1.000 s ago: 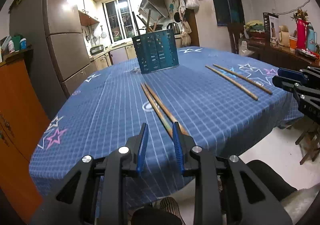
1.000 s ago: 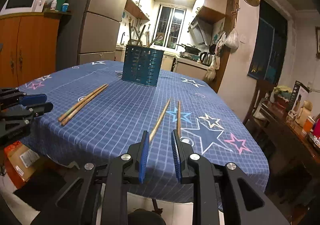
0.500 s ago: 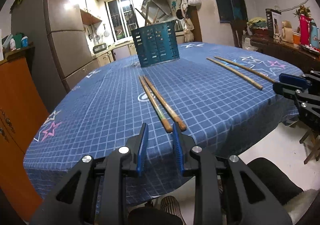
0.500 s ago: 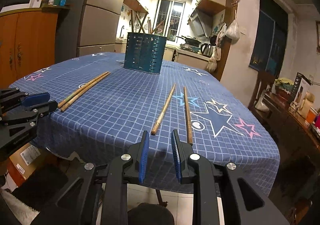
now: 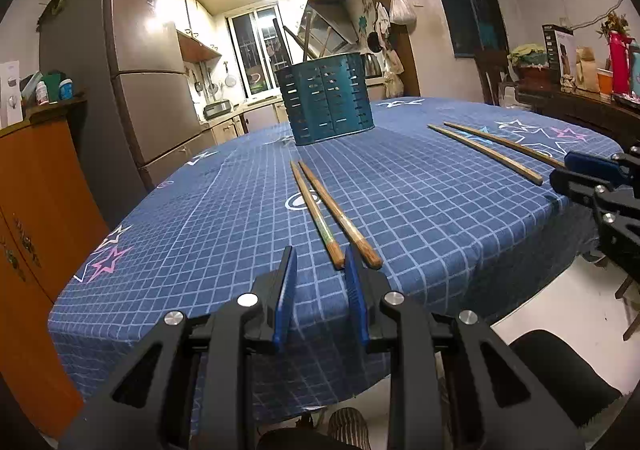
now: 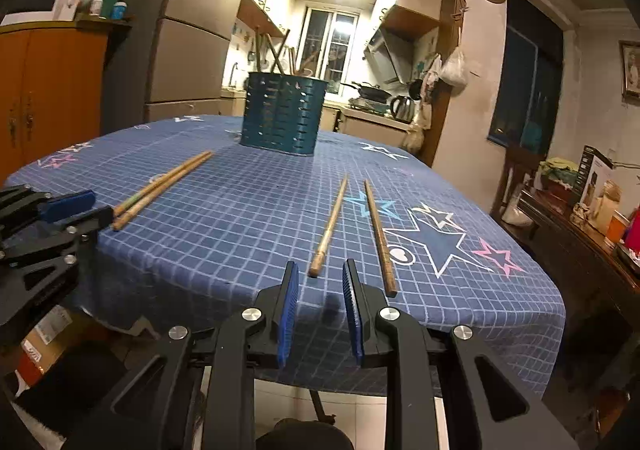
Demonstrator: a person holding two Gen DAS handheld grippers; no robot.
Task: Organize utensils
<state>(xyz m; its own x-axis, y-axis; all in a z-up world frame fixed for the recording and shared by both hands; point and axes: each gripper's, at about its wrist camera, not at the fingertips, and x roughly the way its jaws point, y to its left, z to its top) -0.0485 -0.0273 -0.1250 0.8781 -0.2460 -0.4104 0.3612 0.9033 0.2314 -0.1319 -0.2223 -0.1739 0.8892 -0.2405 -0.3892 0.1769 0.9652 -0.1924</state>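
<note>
1. Though the job was to tidy the utensils, nearly all of it looked undone: four chopsticks lay loose on the worktop (image 5: 420, 210), and none was in either claw.
2. I judged the holder (image 5: 328, 98), a teal slotted caddy standing upright toward the far side of the worktop, to be where they belonged. Several dark handles already stuck up out of it; I could not count them surely.
3. Counting the loose ones: one pair (image 5: 332, 214) lay side by side, almost touching, with its thick ends just ahead of the left claw (image 5: 320, 302). A second pair (image 6: 352, 230) lay a little apart from each other, near ends just ahead of the right claw (image 6: 320, 302). That made two pairs, four sticks, and one holder.
4. The left claw was spread, its blue pads (image 5: 286, 300) apart with nothing between them, hovering at the worktop's near edge and lined up with the first pair.
5. The right claw was spread too and empty, and the nearer stick of the second pair pointed almost into its gap.
6. Each claw showed at the margin of the other's view, so both were poised at the same edge, well apart.
7. Left to do, as I reckoned it: pick up all four sticks and stand them in the holder.
</note>
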